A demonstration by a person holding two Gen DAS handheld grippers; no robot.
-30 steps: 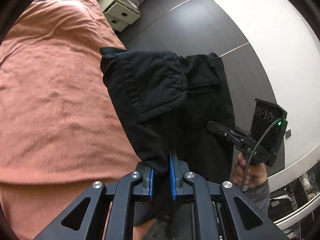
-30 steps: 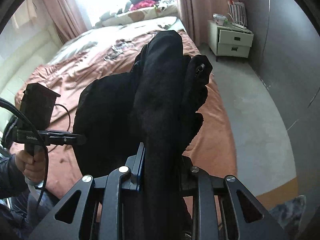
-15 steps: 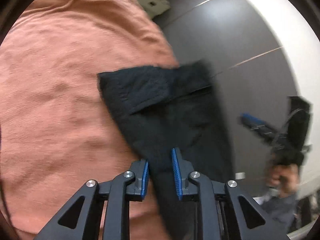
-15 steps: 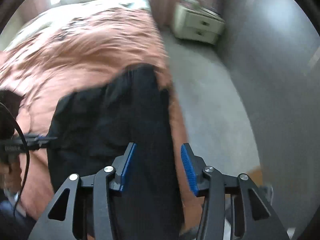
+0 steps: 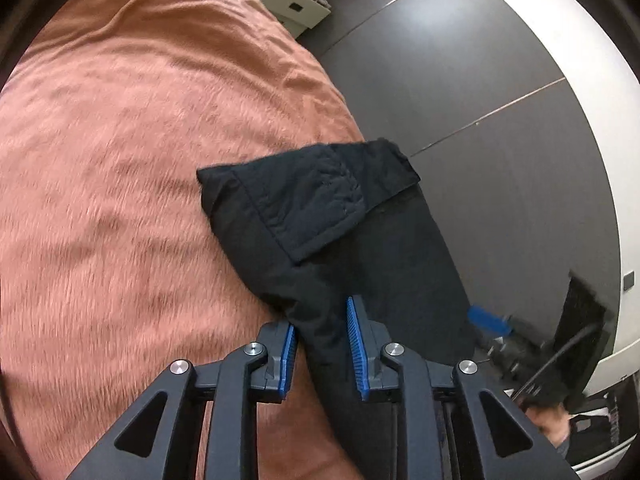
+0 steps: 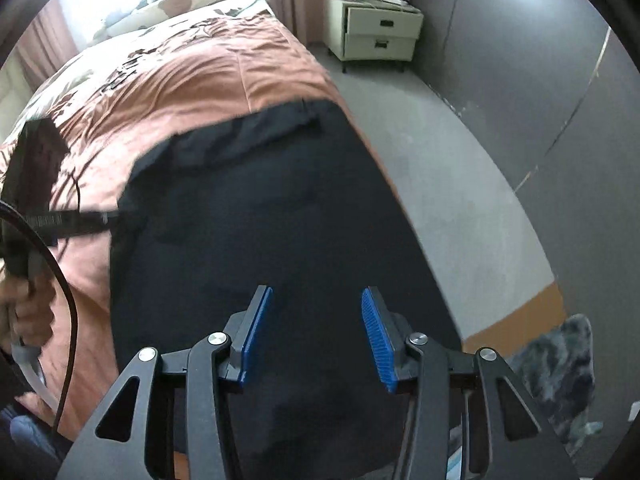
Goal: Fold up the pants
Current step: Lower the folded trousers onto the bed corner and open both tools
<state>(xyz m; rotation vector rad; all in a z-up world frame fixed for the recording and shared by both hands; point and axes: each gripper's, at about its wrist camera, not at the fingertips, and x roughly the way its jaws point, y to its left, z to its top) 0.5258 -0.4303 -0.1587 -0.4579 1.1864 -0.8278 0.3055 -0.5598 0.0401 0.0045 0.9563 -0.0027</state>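
- Pants (image 5: 320, 216), black, lie on the bed (image 5: 120, 160) near its right-hand edge, beside the grey floor (image 6: 460, 152); the end with a stitched pocket flap points up the bed and the rest runs back toward me.
- Left hand-held gripper (image 5: 320, 344): its jaws have just been opening. A ridge of the black cloth runs between the blue pads (image 5: 354, 344), and I see a gap on each side, so I read it as let go, not pinching.
- Right hand-held gripper (image 6: 318, 332): its jaws have just been opening too, and now stand spread above the broad dark panel. Nothing is pressed between its pads (image 6: 378, 344), though the cloth lies right under them.
- Step in hand, as I judge it: setting the folded bundle down and releasing it, with smoothing or another fold to come.
- To do this well I would draw both hand-held grippers straight back along the cloth, not sideways, so that the pads do not drag the top layer off the lower one.
- The left side wants more care: that ridge could catch on a pad and lift.
- The outer edge of the pants lies close to the bed's edge, so a tug toward the floor might pull the cloth over. I would nudge it inward.
- Before any further fold I would look at whether the layers line up; the dark cloth hides that.
- The cable (image 6: 68, 280) on the left unit hangs near the bedspread and should stay clear of the fabric.
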